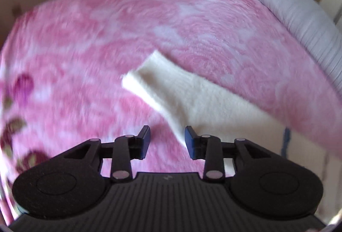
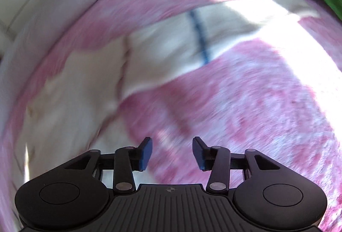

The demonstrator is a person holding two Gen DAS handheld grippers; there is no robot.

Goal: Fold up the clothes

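Cream knitted garment (image 1: 192, 99) lies blurred on the pink floral fleece bed blanket (image 1: 106, 39), partly cut off. Left tongs (image 1: 167, 140) and right tongs (image 2: 172, 151) gape empty.

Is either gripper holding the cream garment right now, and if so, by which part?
Nothing is held. The left gripper and right gripper are both open with only pink blanket between the fingers; the cream garment lies loose.
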